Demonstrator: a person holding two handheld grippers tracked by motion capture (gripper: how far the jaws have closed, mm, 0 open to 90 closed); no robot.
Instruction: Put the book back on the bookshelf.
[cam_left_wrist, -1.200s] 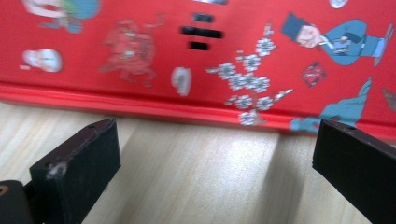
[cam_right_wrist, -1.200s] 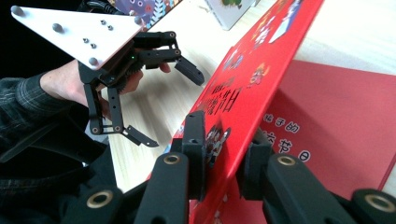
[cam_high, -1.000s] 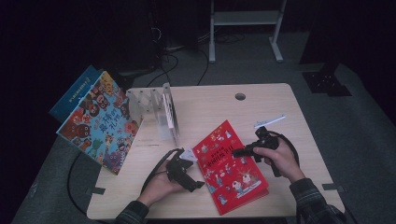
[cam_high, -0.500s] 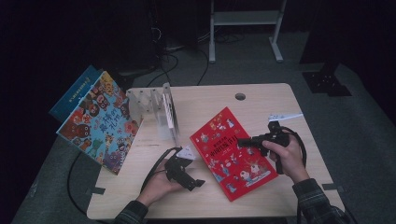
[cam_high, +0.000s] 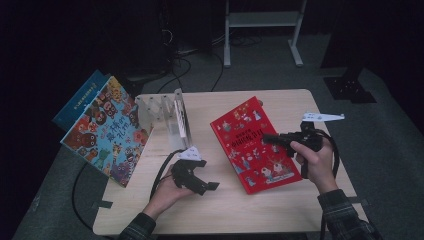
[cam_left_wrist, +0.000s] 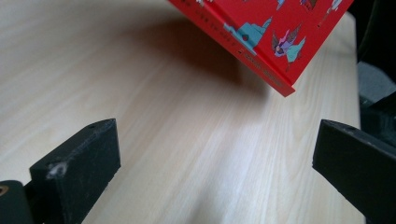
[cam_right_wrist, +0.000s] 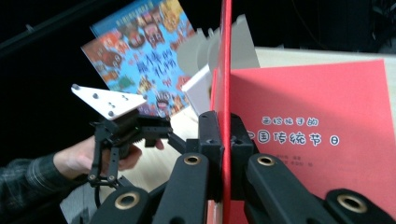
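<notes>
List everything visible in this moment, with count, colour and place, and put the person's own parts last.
Red book: one, red picture cover, table centre-right, lifted at its right edge.
Blue book: one, blue with colourful figures, leaning off the table's left edge, darker blue cover behind it.
Clear rack: one, transparent with dividers, back left of table, a thin white item standing in it.
Table: one, light wood.
White stand: one, on the floor behind.
Left claw: one, black, open, empty, front left.
Right claw: one, black, shut on the red book's edge.
Hands: two, plaid sleeves, bottom edge.

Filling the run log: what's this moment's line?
right gripper: shut on red book, lifted | left gripper: open, idle | table
</notes>
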